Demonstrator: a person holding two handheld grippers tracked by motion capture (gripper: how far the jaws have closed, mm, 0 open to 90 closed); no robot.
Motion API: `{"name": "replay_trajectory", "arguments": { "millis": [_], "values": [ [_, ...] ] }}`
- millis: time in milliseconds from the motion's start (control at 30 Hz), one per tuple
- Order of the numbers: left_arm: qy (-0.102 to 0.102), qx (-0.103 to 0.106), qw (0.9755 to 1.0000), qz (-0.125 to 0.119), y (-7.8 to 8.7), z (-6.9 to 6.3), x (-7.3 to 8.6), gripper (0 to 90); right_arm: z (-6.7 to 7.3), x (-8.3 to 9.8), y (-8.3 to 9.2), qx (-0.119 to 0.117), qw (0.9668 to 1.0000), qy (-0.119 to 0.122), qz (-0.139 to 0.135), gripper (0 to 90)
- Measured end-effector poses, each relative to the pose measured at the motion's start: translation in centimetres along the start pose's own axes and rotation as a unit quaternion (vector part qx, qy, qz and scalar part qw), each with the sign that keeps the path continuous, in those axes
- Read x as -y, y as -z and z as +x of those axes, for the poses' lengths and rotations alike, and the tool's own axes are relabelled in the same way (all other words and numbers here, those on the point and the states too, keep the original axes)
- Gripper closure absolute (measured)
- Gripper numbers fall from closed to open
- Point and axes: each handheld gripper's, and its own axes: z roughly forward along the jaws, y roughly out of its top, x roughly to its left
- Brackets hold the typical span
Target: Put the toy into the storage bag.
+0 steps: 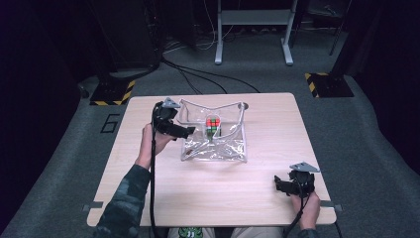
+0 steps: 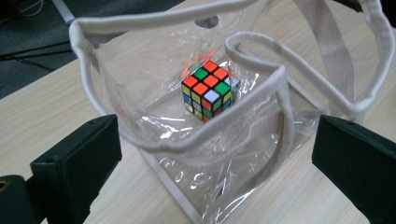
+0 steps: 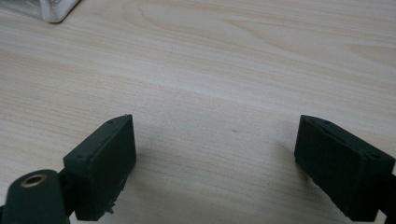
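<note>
A clear plastic tote bag (image 1: 218, 151) with cream trim and handles stands open on the wooden table (image 1: 223, 198), toward the far middle. A Rubik's cube (image 1: 213, 125) rests inside it on the bottom. My left gripper (image 1: 189, 132) is at the bag's left side and points at it. In the left gripper view its jaws stand wide apart, open, with the bag's near rim (image 2: 187, 140) and the cube (image 2: 209, 91) beyond them and nothing gripped. My right gripper (image 1: 278, 184) rests near the table's front right corner, open (image 3: 215, 135) over bare wood.
A corner of the bag (image 3: 56, 9) shows at the top left of the right gripper view. Beyond the table lie floor cables (image 1: 198, 74), a grey stand's legs (image 1: 252, 54) and two yellow-and-black striped bases (image 1: 114, 91). A small hole (image 1: 242, 105) is in the table's far edge.
</note>
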Motion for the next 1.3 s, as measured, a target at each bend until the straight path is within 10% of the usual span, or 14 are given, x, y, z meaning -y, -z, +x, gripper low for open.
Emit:
{"name": "replay_trajectory", "arguments": {
  "millis": [600,1300],
  "values": [
    [0.015,-0.020,0.9994,0.026,0.5,0.3,7.7,0.2,0.0,0.0,0.0,0.000,1.0000,0.000,0.000,11.7],
    [0.085,-0.027,0.9950,0.045,0.0,0.8,15.7,0.0,0.0,0.0,0.0,0.000,1.0000,0.000,0.000,11.8]
  ]
}}
